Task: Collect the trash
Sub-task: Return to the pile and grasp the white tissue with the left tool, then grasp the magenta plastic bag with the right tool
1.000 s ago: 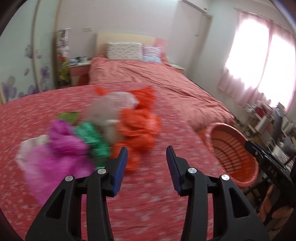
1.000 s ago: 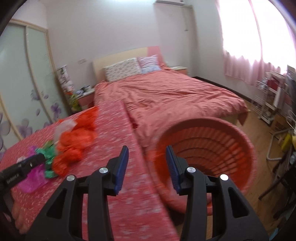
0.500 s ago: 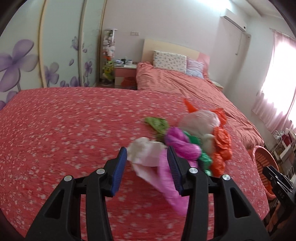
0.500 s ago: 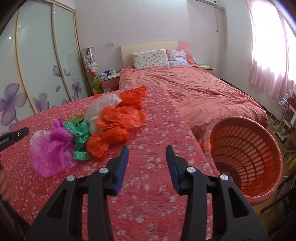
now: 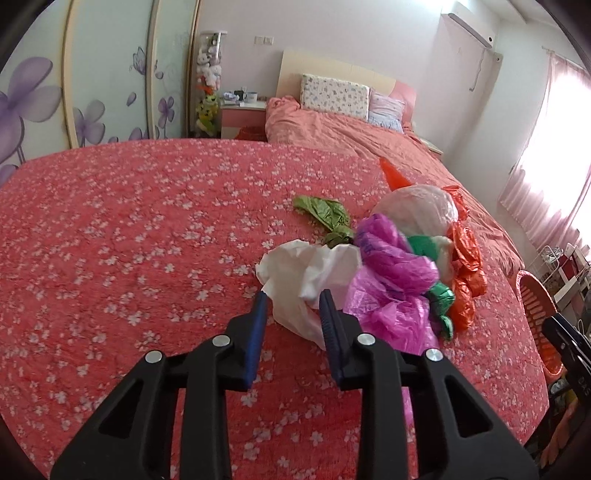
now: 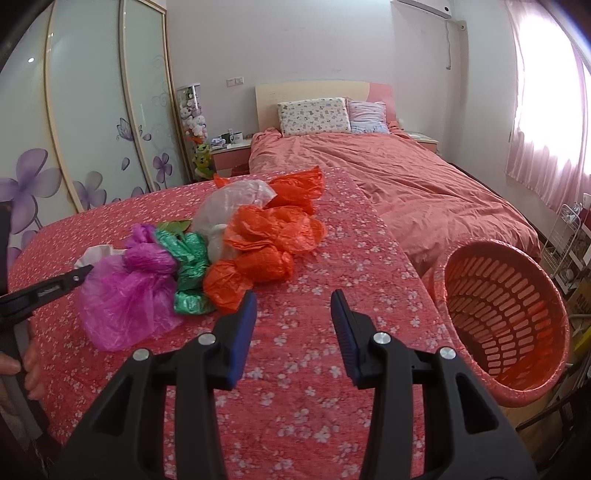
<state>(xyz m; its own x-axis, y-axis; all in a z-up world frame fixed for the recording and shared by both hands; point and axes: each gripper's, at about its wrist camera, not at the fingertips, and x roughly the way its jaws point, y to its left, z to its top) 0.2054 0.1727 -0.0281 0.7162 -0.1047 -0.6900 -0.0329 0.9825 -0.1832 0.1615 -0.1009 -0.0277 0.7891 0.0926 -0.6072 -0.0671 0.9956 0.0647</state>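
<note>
- The wardrobe (image 6: 92, 122) stood at far left: pale sliding doors printed with purple flowers.
- Beside it a tall clear case of plush toys (image 6: 192, 110), then a pink nightstand (image 6: 231, 157) carrying small items too small to identify.
- My left gripper (image 5: 290, 301) had its blue-padded jaws apart, one either side of the white bag (image 5: 306, 273), which poked between them. Whether the pads touched it, I could not tell.
- The work surface was a table under a red cloth with white blossoms (image 6: 314, 332); the cloth lay wrinkle-free where visible.
- The trash sat in one heap on the cloth. In order: white bag, magenta bag (image 6: 125, 291), crumpled green leaf-coloured scrap (image 5: 327, 218) behind, shiny green bag (image 6: 188, 273), clear bag (image 6: 229, 206), orange bags (image 6: 273, 236) touching each other at the heap's right edge.
- My right gripper (image 6: 291, 306) hung above bare cloth, jaws wide apart and holding nothing, its left pad just beside the nearest orange bundle.
- Beyond the table stood the bed (image 6: 406, 184) with a salmon duvet, two pillows (image 6: 314, 116) and a pale headboard.
- The orange slatted basket (image 6: 506, 314) sat off the table's right edge, tilted with its mouth toward me, no trash visible inside.
- An air conditioner (image 6: 424, 4) hung high on the wall; pink curtains (image 6: 546, 129) glowed with daylight at far right.
</note>
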